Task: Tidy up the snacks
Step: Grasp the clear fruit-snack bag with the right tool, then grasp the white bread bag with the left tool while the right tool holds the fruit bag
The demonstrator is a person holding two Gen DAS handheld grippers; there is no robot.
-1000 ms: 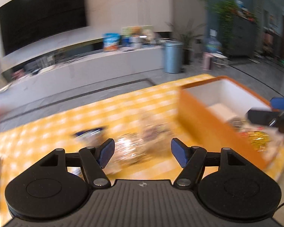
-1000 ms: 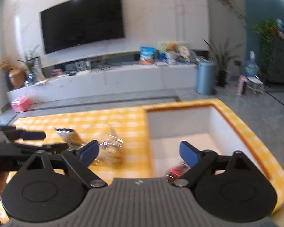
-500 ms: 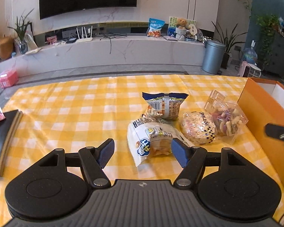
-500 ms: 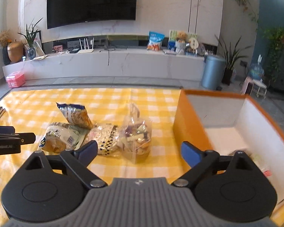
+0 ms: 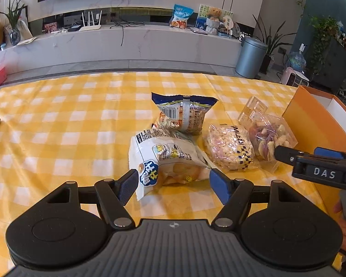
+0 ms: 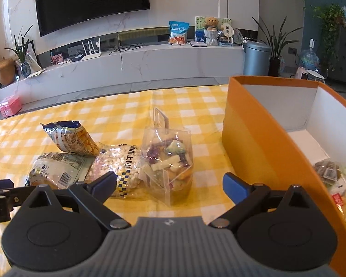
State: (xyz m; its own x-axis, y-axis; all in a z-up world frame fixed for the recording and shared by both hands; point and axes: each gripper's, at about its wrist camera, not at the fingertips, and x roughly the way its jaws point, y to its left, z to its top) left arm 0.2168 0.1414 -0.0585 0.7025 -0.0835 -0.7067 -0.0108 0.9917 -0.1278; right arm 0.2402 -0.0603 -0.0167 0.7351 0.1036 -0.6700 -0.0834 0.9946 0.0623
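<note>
We hold our left gripper (image 5: 171, 183) wide open over the checked tablecloth (image 5: 57, 127), the white snack bag (image 5: 163, 159) lying between its pads, ungripped. Our right gripper (image 6: 169, 185), its jaws opening, frames the clear bag of mixed snacks (image 6: 169, 164), untouched, beside the orange box (image 6: 260, 147).

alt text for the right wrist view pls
The right hand-held gripper, jaws opening and empty, hovers over a clear bag of mixed snacks on a yellow checked tablecloth. Three more snack packs lie left; an orange box holding snacks stands right.
</note>
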